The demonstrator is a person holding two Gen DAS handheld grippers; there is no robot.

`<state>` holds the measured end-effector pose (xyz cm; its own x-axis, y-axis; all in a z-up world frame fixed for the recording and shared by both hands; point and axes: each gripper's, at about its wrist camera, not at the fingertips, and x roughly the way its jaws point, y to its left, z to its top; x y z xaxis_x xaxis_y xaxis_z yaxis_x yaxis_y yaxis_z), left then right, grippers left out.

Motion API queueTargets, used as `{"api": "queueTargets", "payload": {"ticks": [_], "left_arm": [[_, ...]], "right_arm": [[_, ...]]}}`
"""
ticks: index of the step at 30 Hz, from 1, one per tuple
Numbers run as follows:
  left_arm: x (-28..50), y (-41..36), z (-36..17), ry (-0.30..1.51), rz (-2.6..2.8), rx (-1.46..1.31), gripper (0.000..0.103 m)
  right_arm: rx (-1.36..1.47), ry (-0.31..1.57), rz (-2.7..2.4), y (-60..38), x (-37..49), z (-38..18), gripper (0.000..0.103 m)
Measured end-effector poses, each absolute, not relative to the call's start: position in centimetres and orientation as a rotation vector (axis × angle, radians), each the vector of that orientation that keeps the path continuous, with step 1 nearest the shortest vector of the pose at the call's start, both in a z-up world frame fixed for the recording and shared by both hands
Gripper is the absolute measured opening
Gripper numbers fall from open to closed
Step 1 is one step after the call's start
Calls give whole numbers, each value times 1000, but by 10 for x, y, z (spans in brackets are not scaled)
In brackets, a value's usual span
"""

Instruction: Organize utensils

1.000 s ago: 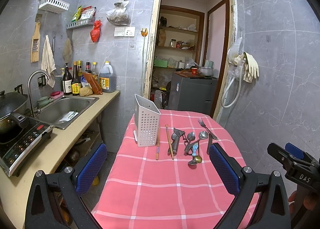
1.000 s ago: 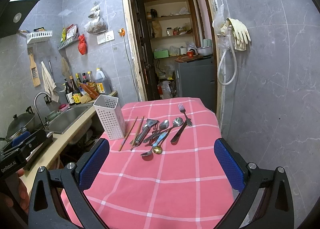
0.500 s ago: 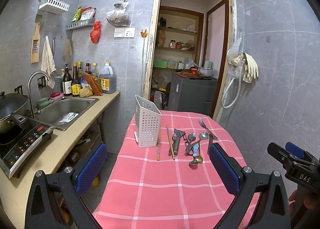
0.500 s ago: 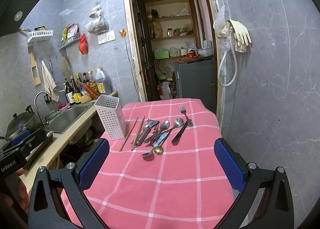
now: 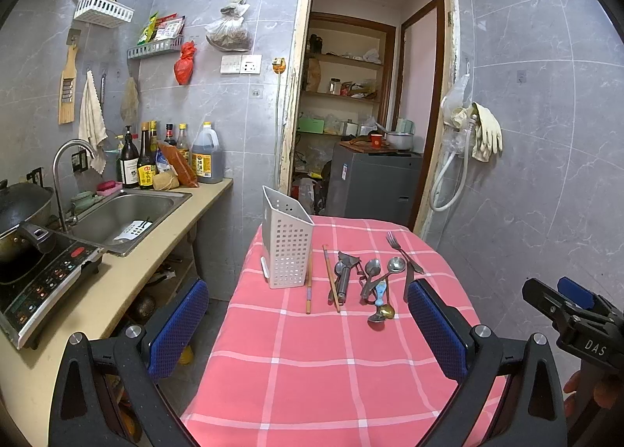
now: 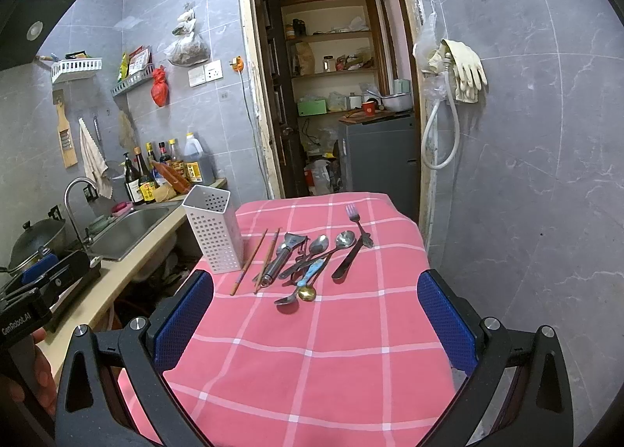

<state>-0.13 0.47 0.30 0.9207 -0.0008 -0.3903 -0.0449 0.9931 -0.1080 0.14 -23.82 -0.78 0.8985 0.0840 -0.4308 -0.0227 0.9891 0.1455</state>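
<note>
A: Anything in the holder (image 5: 288, 248) yet?
B: Can't see inside; every utensil (image 6: 308, 261) in view lies mid-table beside it, near the left edge.
A: Grippers?
B: Left gripper (image 5: 308, 330) and right gripper (image 6: 316, 316) both wide, empty, near the front edge.

The near half of the surface (image 6: 312, 361) is lying bare, giving either tool open passage up to the utensils (image 6: 308, 263). The holder (image 6: 213, 228) is standing upright at the left edge, with chopsticks (image 6: 249, 261) lying just beside it, crowding that side.
</note>
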Motion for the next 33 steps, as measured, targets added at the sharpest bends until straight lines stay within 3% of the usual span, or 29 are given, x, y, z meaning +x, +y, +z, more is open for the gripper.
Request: {"api": "queueTargets", "payload": {"ticks": [33], "left_arm": [[2,3,2,403,23,-114,103]], "right_arm": [[132,453,53,-237,0,-7,102]]}}
